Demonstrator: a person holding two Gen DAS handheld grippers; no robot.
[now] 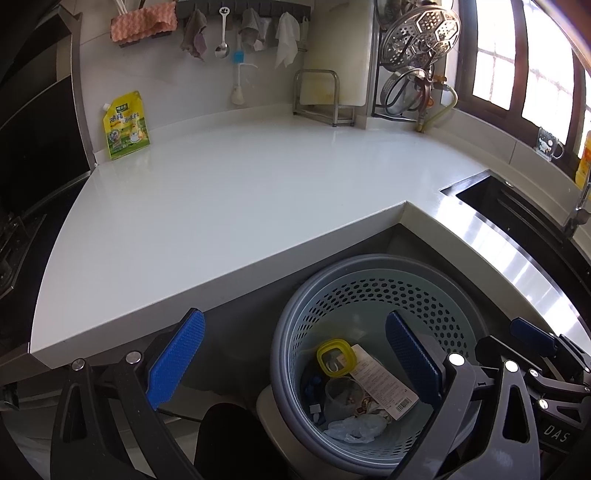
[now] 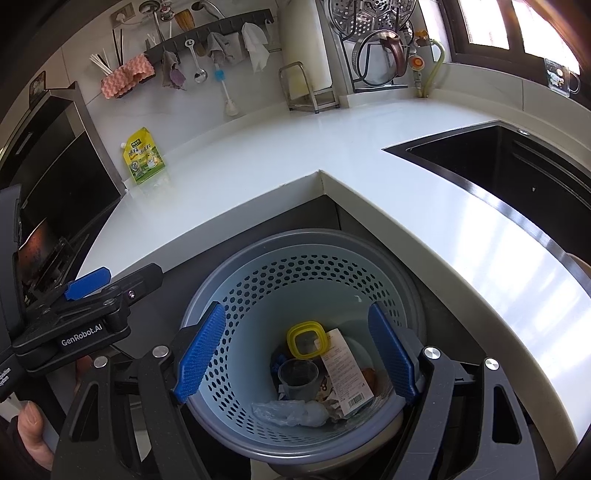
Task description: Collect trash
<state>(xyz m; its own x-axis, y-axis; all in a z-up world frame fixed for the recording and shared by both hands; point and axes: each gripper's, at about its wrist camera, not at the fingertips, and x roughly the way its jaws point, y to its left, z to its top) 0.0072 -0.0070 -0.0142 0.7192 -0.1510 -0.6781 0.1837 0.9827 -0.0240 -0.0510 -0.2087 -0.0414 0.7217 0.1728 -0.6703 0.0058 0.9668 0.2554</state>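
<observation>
Blue pads frame the shot: your right gripper (image 2: 297,354) hangs over the perforated bin (image 2: 258,280) with its jaws spread wide and nothing between them. Your left gripper (image 1: 293,356) sits just beside it, jaws also well apart and empty, one pad over the surface edge, the other over the bin's mouth.

Down in the bin lies the collected trash: a yellow square lid (image 2: 306,340), a clear plastic cup (image 2: 297,376) just below it, a printed label with a barcode (image 2: 349,373) on the right, and a crumpled clear bag (image 2: 290,410) at the bottom. Some blue bits show behind the cup, too small to tell apart.

The bin stands on the floor, tucked into the inside corner of the white L-shaped surface (image 2: 258,158). On that surface you have a yellow-green spout pouch (image 2: 143,157) standing upright by the back wall, near the dark appliance on the left. Further back, a wall rail (image 2: 207,31) carries rags, a spoon and a bottle brush, with a pink cloth (image 2: 127,75) draped beside it. A black sink (image 2: 517,166) is sunk into the right arm of the surface, and a rack of steel cookware (image 2: 380,48) fills the far corner.
</observation>
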